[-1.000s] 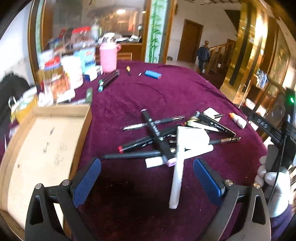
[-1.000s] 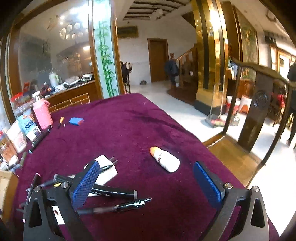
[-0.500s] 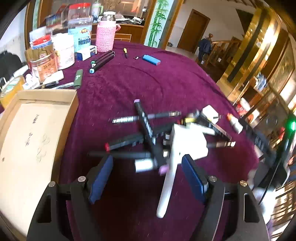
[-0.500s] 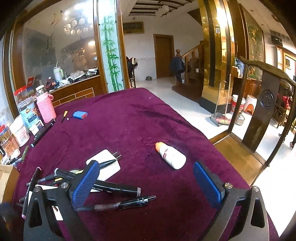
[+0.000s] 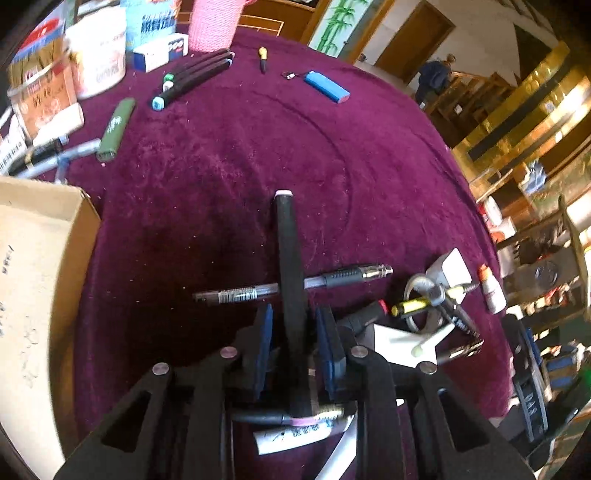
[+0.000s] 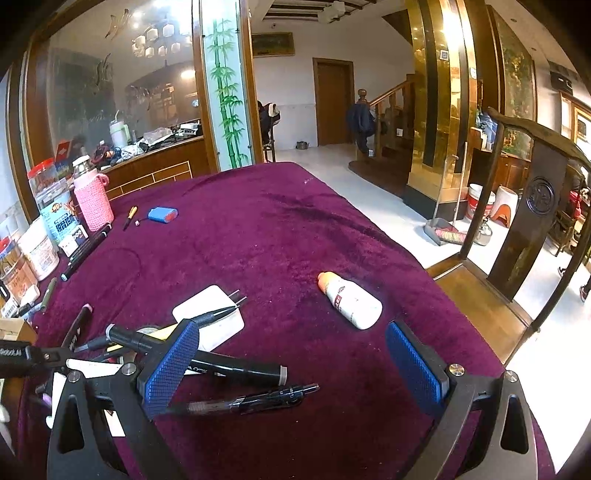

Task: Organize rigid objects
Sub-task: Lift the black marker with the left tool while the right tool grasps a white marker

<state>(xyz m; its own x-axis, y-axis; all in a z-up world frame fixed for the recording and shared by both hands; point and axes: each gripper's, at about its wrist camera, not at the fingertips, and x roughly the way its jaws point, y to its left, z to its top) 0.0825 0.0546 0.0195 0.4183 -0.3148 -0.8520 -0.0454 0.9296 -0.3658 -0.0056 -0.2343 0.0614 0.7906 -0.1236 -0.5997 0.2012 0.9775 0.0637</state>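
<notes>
A pile of pens and markers lies on the purple tablecloth (image 5: 229, 155). My left gripper (image 5: 295, 343) points steeply down over the pile, and its jaws are closing. A black marker with a pink end cap (image 5: 290, 258) runs between the blue pads (image 5: 328, 343), with a thin dark gap on each side. The marker lies across a clear pen (image 5: 236, 295). My right gripper (image 6: 295, 369) hangs open low over the cloth, holding nothing. Below it lie a black marker (image 6: 229, 365) and a black pen (image 6: 258, 398). A white charger (image 6: 208, 319) sits just beyond.
A cardboard box (image 5: 40, 258) stands at the left. Jars, a pink bottle (image 5: 214, 22), a row of markers (image 5: 192, 77), a green lighter (image 5: 116, 129) and a blue case (image 5: 327, 86) sit farther back. A small white bottle (image 6: 351, 299) lies near the table's right edge, by a wooden chair (image 6: 535, 206).
My left gripper has moved forward and down onto the pile, and its jaws have narrowed from wide apart to close around the black marker. The right gripper has stayed put.
</notes>
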